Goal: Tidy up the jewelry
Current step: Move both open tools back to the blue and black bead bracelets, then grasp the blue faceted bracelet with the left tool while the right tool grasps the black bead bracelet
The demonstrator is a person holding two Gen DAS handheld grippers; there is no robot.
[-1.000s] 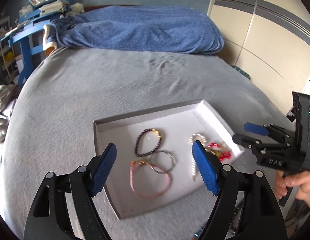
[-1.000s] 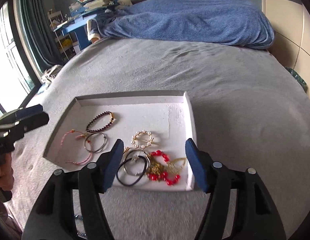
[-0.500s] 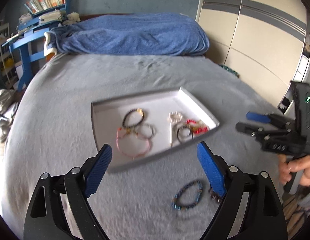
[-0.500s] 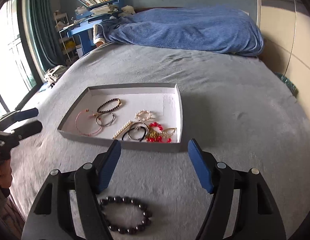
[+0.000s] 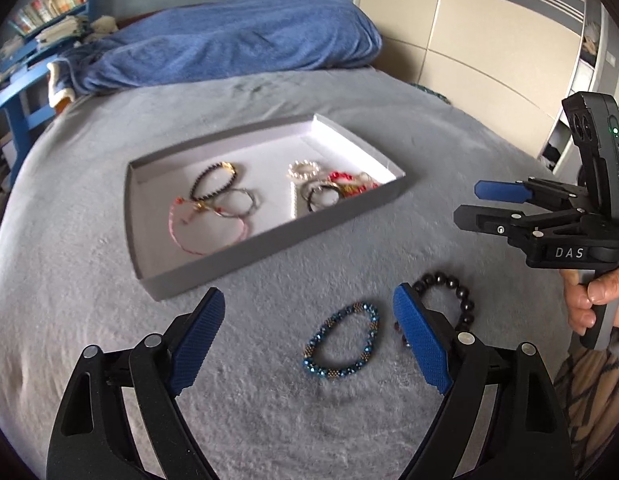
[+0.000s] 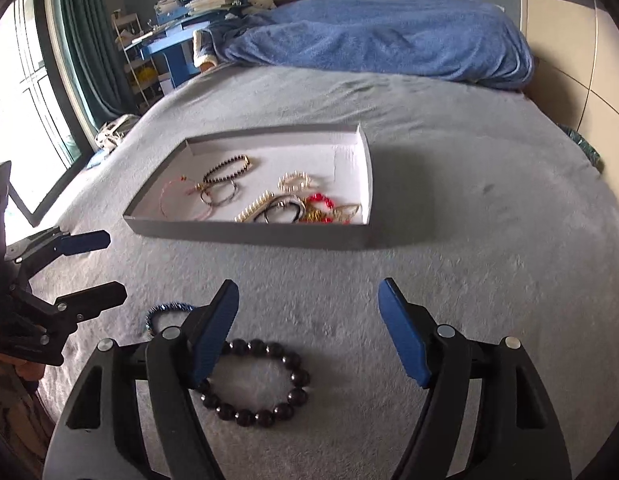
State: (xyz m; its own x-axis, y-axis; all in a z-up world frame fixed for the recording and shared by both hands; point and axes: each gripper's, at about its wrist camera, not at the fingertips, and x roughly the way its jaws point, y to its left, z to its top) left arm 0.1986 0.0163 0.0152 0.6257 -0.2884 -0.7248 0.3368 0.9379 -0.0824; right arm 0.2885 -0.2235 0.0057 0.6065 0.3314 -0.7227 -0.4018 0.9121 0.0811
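The shallow grey cardboard tray with a white interior (image 5: 269, 248) lies on the grey bedspread (image 5: 89, 320) and contains several pieces, including a thin pink cord bracelet (image 5: 205, 228), a dark beaded bracelet with a gold clasp (image 5: 214, 180) and a small pearl ring-shaped bracelet (image 5: 304, 168). Outside the tray, on the bedspread nearer the cameras, a blue-and-gold beaded bracelet (image 5: 343, 340) and a black round-bead bracelet (image 6: 257, 384) lie just beside each other. The left gripper (image 5: 309, 336) has its jaws spread wide and empty above the blue-and-gold bracelet, and the right gripper (image 6: 307, 332) likewise has its jaws wide apart, holding nothing, above the black bracelet.
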